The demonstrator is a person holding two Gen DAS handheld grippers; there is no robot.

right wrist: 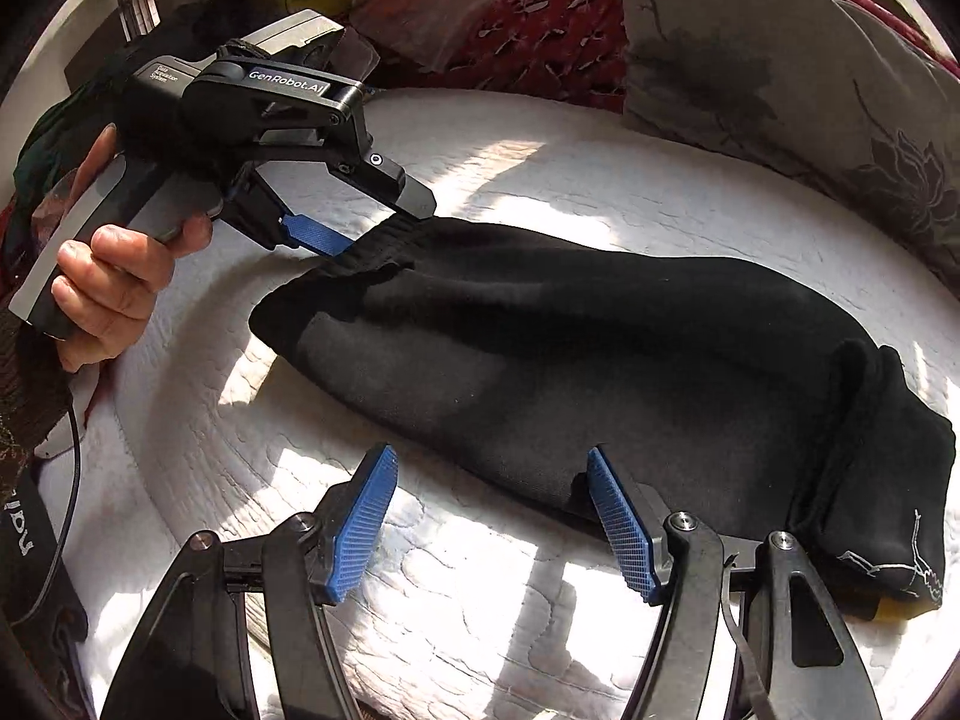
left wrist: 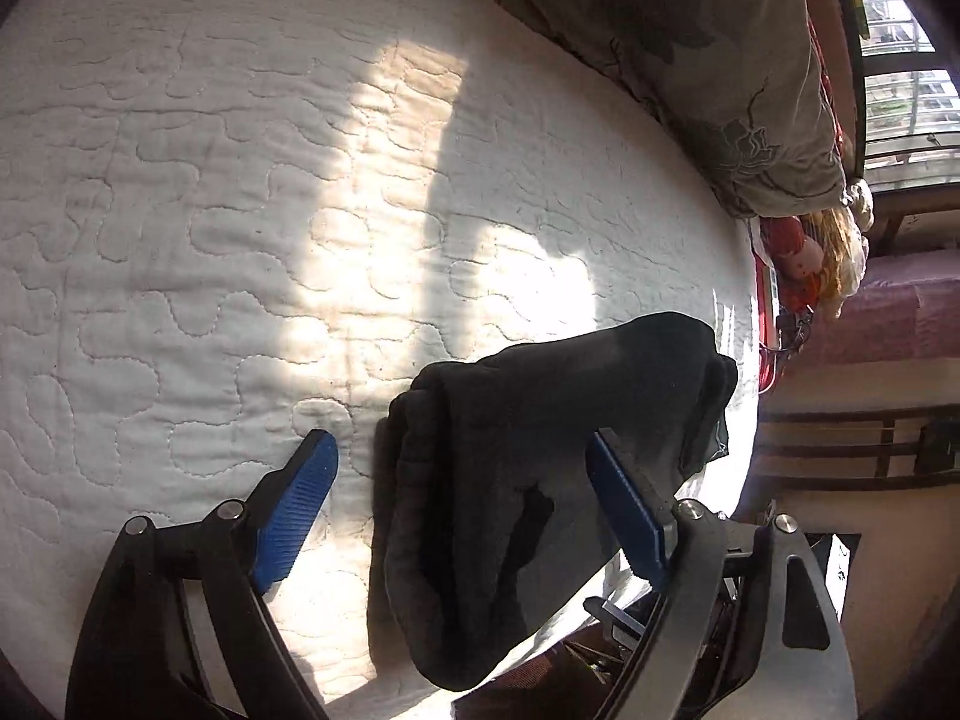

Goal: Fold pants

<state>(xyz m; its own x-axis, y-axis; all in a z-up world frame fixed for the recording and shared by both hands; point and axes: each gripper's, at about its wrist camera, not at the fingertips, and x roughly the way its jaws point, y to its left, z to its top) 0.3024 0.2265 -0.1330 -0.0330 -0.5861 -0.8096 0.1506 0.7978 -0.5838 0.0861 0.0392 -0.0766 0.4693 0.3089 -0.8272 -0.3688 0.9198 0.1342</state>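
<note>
On the quilted bed [right wrist: 480,630], folded black pants [right wrist: 600,348] lie flat

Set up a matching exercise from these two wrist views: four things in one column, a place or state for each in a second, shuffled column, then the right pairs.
Things
1. black fabric pants
2. left gripper with blue pads
3. grey floral pillow
4. doll with orange hair

Places or states
A. jaws open at the elastic waistband end of the garment
B. lying folded along the white quilted mattress
C. at the mattress's edge, below the pillow in the left wrist view
D. resting on the mattress behind the pants

Pairs: 1-B, 2-A, 3-D, 4-C
</note>
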